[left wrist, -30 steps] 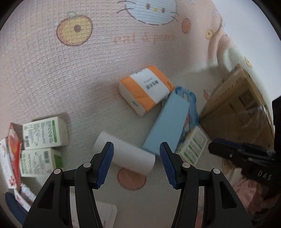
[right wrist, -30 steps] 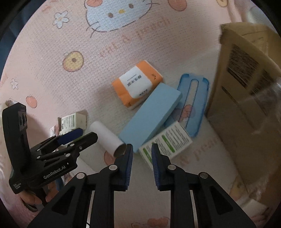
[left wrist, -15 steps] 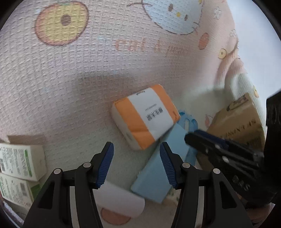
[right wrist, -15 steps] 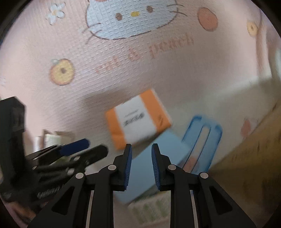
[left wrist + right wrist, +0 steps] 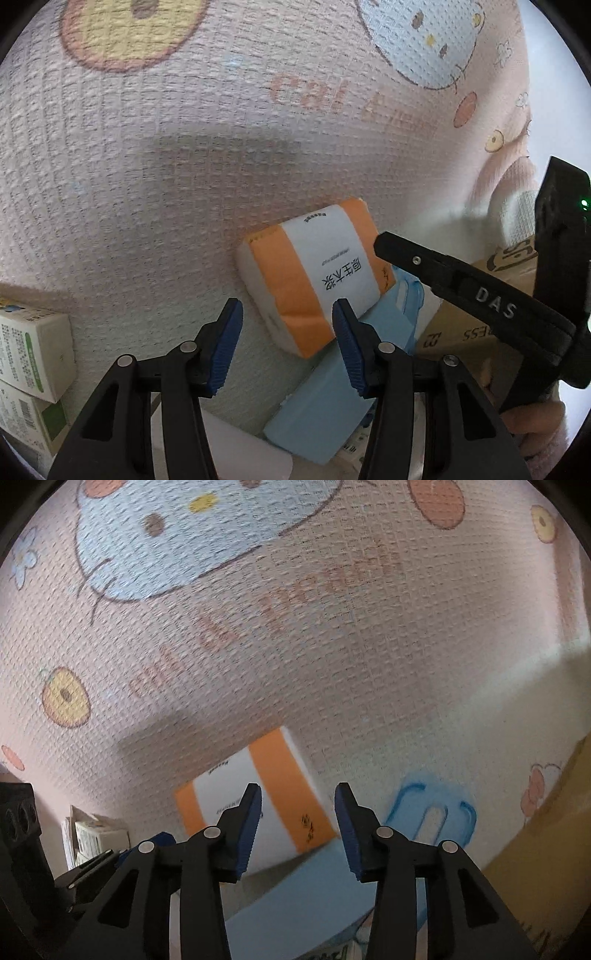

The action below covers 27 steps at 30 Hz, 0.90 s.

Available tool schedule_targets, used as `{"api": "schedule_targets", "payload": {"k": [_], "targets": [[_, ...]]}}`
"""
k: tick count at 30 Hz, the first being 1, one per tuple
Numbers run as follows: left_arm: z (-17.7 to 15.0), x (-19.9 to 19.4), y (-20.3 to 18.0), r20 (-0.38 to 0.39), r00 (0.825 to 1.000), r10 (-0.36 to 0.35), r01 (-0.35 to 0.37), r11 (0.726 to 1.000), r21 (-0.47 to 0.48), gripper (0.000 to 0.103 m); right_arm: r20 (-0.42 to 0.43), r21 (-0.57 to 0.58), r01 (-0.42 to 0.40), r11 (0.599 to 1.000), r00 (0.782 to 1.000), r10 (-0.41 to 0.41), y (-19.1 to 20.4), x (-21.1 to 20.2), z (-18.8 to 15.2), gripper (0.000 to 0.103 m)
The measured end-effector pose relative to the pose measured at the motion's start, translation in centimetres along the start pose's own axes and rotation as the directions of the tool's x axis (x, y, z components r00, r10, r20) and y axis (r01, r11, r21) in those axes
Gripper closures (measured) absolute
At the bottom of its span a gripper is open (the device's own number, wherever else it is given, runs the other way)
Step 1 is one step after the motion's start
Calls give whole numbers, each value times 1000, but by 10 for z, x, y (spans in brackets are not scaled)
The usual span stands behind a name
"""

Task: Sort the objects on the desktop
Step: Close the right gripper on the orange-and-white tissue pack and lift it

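An orange and white tissue pack (image 5: 314,273) lies on the pink cartoon mat, leaning on a light blue box (image 5: 325,417). My left gripper (image 5: 286,312) hovers over the pack's near corner. It is open, its jaws are closing slightly, and its pads touch nothing. My right gripper (image 5: 298,797) comes at the same tissue pack (image 5: 280,771) from the other side. Its jaws are opening, and the pack shows between them without being pressed. In the left wrist view one finger of the right gripper (image 5: 461,280) crosses over the pack's far end.
A blue plastic frame (image 5: 432,812) lies beside the light blue box (image 5: 303,897). A cardboard box (image 5: 454,325) stands at the right. Green and white cartons (image 5: 33,354) sit at the left, and a white roll (image 5: 240,450) lies under the left gripper.
Both grippers have moved in over the tissue pack, which now looks larger. The right jaws, shut before, have parted. The roll and cartons have slid to the lower edge of the view.
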<state>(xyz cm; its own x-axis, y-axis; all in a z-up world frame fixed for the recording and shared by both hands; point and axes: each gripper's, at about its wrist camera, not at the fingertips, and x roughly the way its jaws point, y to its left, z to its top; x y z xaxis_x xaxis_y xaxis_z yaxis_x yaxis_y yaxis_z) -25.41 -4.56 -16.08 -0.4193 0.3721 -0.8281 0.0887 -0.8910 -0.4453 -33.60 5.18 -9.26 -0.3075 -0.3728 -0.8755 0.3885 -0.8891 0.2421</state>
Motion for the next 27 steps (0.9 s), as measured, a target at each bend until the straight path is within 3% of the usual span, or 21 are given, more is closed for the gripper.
{"api": "schedule_targets", "payload": {"k": [7,9,11,14,19,22,27], "targets": [[-2,12,3,-20,1000,-10,9,999,-35,48,-43,24,-49,999,998,50,-3,20,2,63],[-3,14,4,-26,1000,-17,16,999,-40,56,-33,45,-87,995,996,88,-4,21,-1,62],[-5,12,7,-27,1000,13,-14,999,-34,56,-47,82,-141,987,988,145,-4,20,-5,61],[-10,1,16,-16,1000,26,-26,999,-21,60,-71,70,-156,985,984,161,6,18,-14,61],[-16,-19,40,-27,998,57,-57,998,-27,60,-143,61,-246,967,957,253,29,12,-37,61],[-21,-23,49,-64,997,36,-38,998,-41,60,-159,25,-249,968,955,250,42,10,-49,61],[-26,-23,54,-51,998,27,-29,999,-41,58,-150,46,-217,975,964,222,42,9,-55,60]]}}
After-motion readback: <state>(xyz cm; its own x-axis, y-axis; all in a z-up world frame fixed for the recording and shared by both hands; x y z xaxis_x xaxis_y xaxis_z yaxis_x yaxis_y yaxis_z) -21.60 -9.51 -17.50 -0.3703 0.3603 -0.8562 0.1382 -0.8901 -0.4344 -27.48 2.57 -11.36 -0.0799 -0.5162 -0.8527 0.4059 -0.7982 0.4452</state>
